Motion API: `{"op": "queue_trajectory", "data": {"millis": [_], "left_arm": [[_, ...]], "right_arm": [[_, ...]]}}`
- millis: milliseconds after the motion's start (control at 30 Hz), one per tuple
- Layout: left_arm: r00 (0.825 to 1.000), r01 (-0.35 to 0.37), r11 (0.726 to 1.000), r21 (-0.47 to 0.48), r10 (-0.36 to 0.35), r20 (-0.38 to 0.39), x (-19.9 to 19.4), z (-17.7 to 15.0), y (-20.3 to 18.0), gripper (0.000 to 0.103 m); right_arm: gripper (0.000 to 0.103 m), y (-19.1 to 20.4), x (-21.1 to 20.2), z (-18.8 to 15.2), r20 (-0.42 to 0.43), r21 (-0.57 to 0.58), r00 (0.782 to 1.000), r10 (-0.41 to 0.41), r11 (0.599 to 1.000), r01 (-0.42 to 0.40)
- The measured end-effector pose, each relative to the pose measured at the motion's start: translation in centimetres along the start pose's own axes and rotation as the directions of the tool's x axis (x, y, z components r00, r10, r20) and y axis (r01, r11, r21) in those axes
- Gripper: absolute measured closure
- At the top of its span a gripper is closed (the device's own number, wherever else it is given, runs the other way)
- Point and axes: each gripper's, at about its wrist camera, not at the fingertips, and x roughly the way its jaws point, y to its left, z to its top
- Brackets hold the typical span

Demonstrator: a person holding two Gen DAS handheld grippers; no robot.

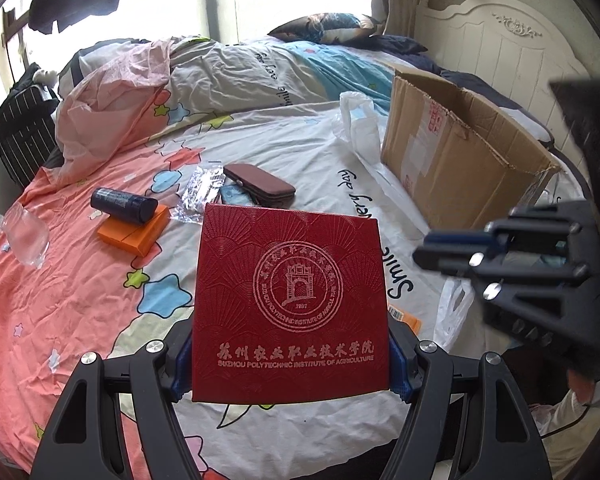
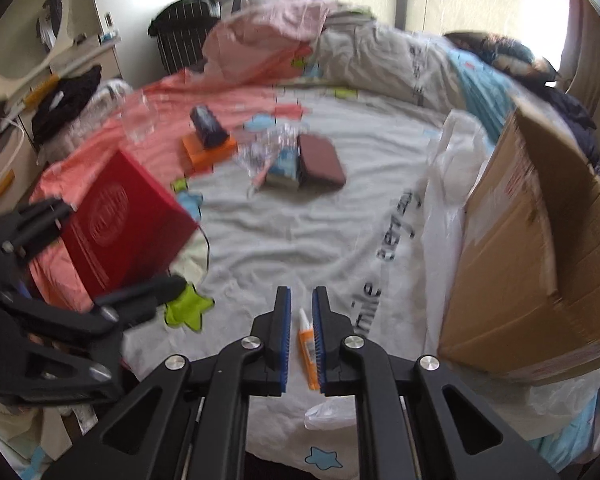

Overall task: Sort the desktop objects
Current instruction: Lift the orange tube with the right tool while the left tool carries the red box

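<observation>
Carrying the red box (image 1: 290, 300) clamped between its pads above the bed (image 1: 80, 280), the left hand-held gripper (image 1: 290, 364) has the cardboard box (image 1: 456, 164) at about two o'clock, the box's long axis running away from it. The right hand-held gripper (image 2: 301, 332), nearer the cardboard box, is clenched empty over an orange tube (image 2: 308, 350).

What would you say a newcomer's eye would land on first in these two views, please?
Most likely the red box with a gold seal, gripped between the left gripper fingers and filling the middle of the left wrist view. Next comes the open cardboard box on the bed's right side. Further back, a dark bottle lies across an orange box on the star-patterned bedsheet.
</observation>
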Motion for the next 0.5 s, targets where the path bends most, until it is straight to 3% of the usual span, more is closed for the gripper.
{"op": "queue_trajectory", "data": {"millis": [133,500], "left_arm": [[1.000,0.007,1.000,-0.002,-0.007,-0.025,1.1,-0.5,0.0,0.029],[0.997,0.037,0.999,-0.007,-0.038,-0.065,2.8,-1.9,-0.1,0.029]], "right_arm": [[0.093,0.4,2.9,-1.5,-0.079,-0.014,0.997,0.013,1.000,-0.014],[0.093,0.8,4.1,-2.5,-0.114,-0.022,0.994,0.003,1.000,-0.005]]}}
